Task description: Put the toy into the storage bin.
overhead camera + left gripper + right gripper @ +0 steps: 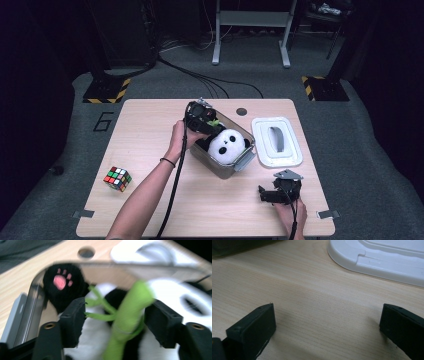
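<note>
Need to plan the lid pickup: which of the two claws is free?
The right claw, open above bare wooden table near the white lid. The left claw straddles the green plush stalk inside the clear box.

A container (235, 167) sits mid-table (150, 120) with a plush panda (227, 145) inside it. The left tool (201, 116) hangs over the container's far-left end. A lid (295, 147) lies just right of the container. A puzzle cube (118, 178) sits well apart at near left. The right tool (272, 195) rests near the front edge, before the lid.

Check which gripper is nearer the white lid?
Right. The right gripper sits on the table just in front of the white lid; the left gripper is over the bin, beyond the panda.
</note>
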The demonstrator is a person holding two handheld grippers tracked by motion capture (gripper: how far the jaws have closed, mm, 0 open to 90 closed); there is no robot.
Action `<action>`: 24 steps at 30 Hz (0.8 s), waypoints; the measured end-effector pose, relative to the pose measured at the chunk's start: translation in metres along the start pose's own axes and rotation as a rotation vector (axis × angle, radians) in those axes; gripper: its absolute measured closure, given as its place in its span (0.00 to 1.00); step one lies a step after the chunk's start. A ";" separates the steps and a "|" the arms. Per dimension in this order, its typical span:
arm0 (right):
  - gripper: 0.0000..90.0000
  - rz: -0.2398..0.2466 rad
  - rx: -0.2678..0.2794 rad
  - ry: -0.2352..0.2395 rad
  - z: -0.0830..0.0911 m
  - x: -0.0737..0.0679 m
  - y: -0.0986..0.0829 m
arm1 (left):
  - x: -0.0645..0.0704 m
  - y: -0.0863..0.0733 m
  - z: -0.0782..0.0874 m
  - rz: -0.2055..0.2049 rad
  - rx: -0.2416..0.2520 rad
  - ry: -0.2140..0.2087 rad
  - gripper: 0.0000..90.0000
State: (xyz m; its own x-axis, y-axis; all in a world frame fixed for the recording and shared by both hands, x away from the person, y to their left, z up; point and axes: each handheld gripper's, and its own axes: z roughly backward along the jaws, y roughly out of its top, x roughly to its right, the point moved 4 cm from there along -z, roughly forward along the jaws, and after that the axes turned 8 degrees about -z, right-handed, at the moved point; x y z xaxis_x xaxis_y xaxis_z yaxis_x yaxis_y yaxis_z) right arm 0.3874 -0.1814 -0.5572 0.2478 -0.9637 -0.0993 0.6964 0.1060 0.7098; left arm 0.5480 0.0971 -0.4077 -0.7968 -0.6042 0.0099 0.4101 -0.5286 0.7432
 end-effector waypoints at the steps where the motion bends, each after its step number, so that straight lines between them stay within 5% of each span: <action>1: 0.00 0.000 0.000 0.000 0.000 0.000 0.000 | 0.003 0.002 0.003 -0.003 0.016 -0.017 0.28; 4: 0.00 0.000 0.000 0.000 0.000 0.000 0.000 | 0.009 0.006 0.005 -0.018 0.024 -0.042 0.19; 9: 0.00 0.001 0.000 0.000 0.000 0.000 0.000 | 0.021 0.005 -0.014 -0.045 -0.064 -0.037 0.13; 12: 0.00 0.000 0.000 0.000 0.000 0.000 0.000 | 0.022 0.001 -0.021 -0.025 -0.077 -0.029 0.12; 19: 0.00 0.000 0.000 0.000 0.000 0.000 0.000 | 0.026 -0.004 -0.034 -0.070 -0.169 -0.020 0.12; 24: 0.00 0.001 0.000 0.000 0.000 0.000 0.000 | 0.031 -0.007 -0.040 -0.082 -0.186 -0.007 0.13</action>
State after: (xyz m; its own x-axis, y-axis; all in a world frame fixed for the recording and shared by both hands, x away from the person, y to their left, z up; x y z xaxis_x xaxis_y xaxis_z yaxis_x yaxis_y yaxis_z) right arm 0.3873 -0.1814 -0.5573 0.2484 -0.9636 -0.0987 0.6961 0.1067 0.7099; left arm 0.5384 0.0584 -0.4388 -0.8338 -0.5506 -0.0408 0.4176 -0.6773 0.6057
